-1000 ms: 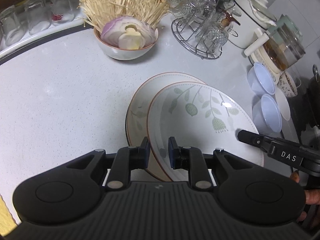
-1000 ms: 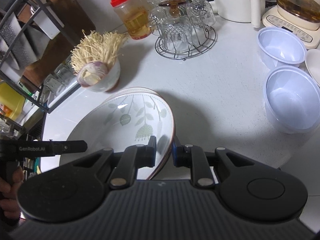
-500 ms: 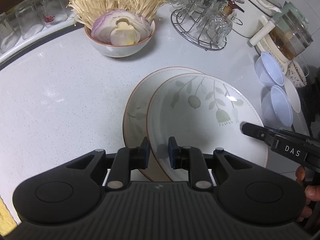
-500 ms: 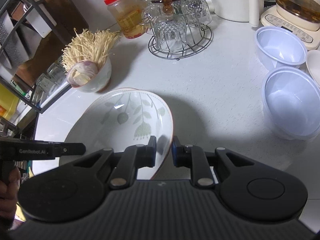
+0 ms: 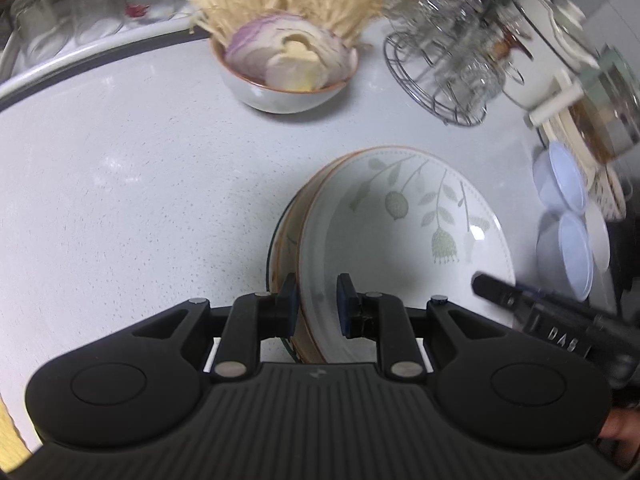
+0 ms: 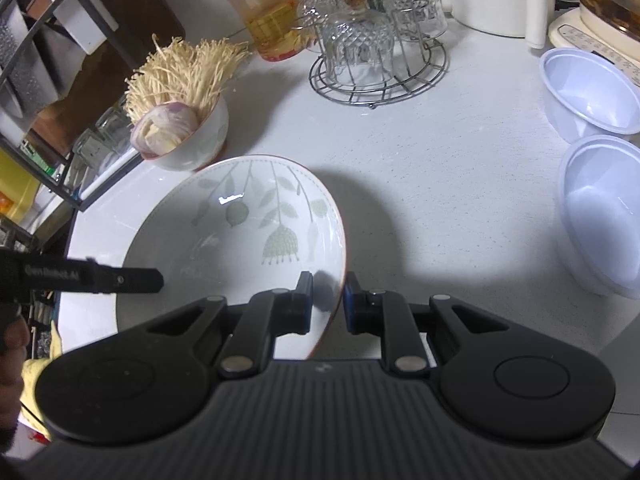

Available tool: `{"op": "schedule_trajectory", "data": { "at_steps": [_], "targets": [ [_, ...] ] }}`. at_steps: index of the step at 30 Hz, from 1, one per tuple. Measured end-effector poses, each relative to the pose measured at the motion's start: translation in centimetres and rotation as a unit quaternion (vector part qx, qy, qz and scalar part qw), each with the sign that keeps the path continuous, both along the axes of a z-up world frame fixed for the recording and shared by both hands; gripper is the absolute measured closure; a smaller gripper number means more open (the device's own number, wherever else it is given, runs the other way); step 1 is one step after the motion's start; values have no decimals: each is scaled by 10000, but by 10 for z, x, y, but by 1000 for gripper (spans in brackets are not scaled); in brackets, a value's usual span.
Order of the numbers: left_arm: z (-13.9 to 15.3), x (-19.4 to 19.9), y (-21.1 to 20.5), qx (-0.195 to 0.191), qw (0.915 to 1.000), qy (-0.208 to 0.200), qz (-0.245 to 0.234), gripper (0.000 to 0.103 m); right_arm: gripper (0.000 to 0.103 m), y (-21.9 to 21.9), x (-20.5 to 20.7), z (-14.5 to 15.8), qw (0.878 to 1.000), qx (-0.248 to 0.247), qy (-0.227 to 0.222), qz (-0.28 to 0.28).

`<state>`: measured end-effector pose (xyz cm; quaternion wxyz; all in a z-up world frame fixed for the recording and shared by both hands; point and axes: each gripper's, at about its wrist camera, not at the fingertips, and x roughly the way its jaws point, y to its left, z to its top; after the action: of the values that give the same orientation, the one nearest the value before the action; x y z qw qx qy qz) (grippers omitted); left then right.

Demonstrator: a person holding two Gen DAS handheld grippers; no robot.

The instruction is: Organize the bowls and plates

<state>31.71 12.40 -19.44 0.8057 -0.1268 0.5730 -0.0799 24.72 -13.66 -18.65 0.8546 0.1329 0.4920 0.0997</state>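
Now both hand-held grippers (L, R) clamp leaf plate rim, opposite sides.

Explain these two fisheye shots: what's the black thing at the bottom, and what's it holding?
Each picture comes from a camera on a hand-held two-finger gripper, looking along its fingers; a person holds one per hand, no robot arm. The left gripper pinches one side of the leaf-patterned plate; the right gripper pinches the opposite rim. That plate appears to sit on a similar plate beneath it. On the white counter: a bowl of enoki and onion, a wire rack of glasses, two clear plastic bowls, and a red-lidded jar.
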Motion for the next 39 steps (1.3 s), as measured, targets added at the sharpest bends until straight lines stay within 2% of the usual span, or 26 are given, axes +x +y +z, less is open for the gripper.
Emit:
{"op": "schedule_trajectory", "data": {
  "at_steps": [10,14,20,26,32,39],
  "targets": [
    [9,-10,10,-163,9990,-56,414,80,84,3,5,-4,9999,-61,-13,126],
    [12,-20,10,3,9984,-102,553,80,84,1,6,-4,9998,3,-27,191],
    [16,-37,15,-28,9961,-180,859,80,84,1,6,-3,9993,-62,-116,358],
    [36,-50,5,61,9944,-453,956,80,85,0,4,3,9981,-204,-224,528],
    [78,-60,-12,135,9922,-958,789,80,85,-7,-7,33,9963,-385,-643,418],
    [120,-68,-27,69,9877,-1524,350,80,85,-9,-31,89,9906,-493,-1270,148]
  ]
}}
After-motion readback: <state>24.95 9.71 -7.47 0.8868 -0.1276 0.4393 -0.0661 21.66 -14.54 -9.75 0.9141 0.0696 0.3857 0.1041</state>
